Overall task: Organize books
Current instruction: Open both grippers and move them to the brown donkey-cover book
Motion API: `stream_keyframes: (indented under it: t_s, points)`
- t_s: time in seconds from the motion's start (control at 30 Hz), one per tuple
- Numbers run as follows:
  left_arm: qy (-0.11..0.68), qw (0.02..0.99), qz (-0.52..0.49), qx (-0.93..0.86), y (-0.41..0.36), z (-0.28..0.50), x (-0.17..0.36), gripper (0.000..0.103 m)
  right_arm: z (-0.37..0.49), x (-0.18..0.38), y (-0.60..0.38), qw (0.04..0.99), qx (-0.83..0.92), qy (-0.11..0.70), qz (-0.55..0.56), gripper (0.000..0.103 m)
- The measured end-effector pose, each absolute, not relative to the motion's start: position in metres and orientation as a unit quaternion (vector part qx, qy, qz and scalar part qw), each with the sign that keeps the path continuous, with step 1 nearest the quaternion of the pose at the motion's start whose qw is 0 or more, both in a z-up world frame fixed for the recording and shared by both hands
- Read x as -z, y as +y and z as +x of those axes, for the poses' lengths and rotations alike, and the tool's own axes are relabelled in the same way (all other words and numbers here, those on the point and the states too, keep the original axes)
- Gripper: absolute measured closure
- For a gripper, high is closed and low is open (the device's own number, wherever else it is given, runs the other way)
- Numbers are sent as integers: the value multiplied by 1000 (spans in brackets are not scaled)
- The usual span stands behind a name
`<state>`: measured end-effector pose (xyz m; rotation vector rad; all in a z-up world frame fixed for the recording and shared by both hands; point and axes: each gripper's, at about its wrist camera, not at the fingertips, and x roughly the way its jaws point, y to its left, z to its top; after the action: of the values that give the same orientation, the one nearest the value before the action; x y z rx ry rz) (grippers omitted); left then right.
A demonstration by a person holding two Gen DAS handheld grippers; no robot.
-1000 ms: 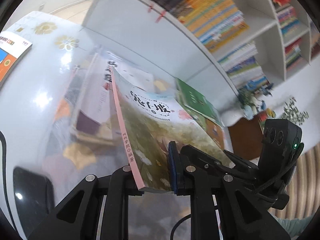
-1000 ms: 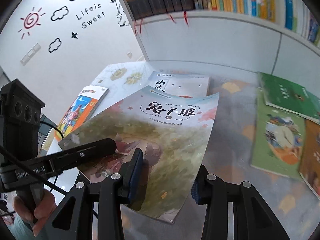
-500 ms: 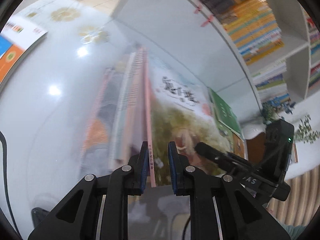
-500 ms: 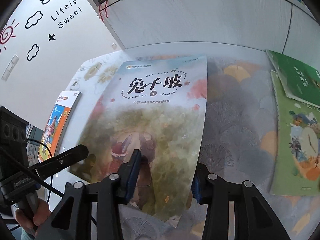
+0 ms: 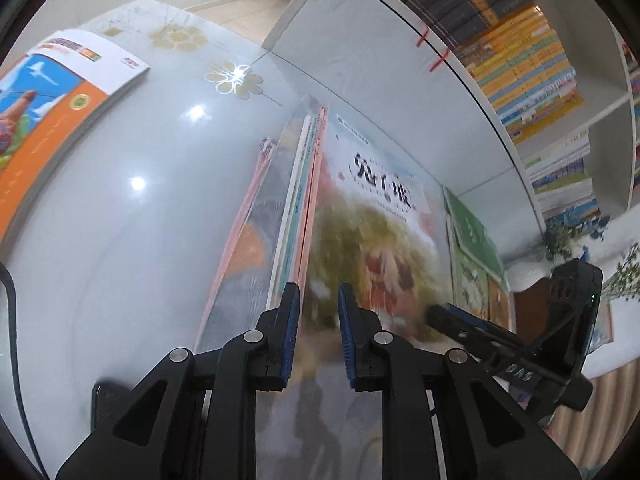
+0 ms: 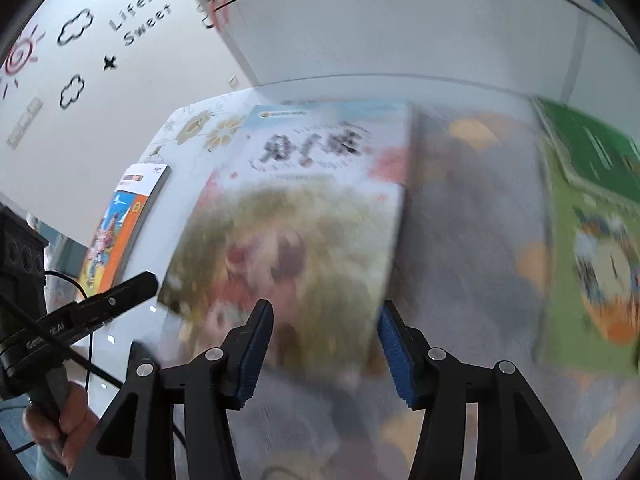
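Books are being gathered into one pile on the counter, and the misty-covered storybook now lies flat as the top of that stack, its pink spine lined up with the spines under it. The pile runs from the claws towards twelve o'clock, ending just short of the white bookshelf base.

The left claw sits at the book's near spine corner. Its jaws stand narrow, with a slim gap, and the pads do not seem to press on the cover, so I judge it has let go. It probably waits there to keep the spine edge square.

The right claw is over the near right corner. Its jaws have just been opening and are moderately wide. The book's corner shows between the pads, but neither pad bears on it. That fits a release once the book is laid down. Motion blur hides the exact contact.

More loose books wait. Two green ones lie at three o'clock from the pile, well apart, and an orange one lies at ten o'clock. Gathering is likely only partly done. A sensible next reach is towards the green pair, taking care not to nudge the pile askew.
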<state>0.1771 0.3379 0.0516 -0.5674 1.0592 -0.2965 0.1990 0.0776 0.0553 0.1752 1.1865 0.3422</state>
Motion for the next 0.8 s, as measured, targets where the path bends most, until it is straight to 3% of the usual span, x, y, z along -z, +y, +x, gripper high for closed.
stream_keyframes:
  t_s: [0.1,0.2,0.47,0.8]
  points:
    - [505,816,-243,145,326,156,-60,86,166,-53,30,812,-126,560,109,49]
    - [521,801,-236,175,298,139,-67,75,127,-46,-40,806,-61,567,158,49]
    - [564,747,-156,316,149,121,-82,74,49,-40,-195,792,66,553,251,49]
    - [569,751,-114,313,-30,173,-72,74,97,-55,-292,823,91,524,199,49]
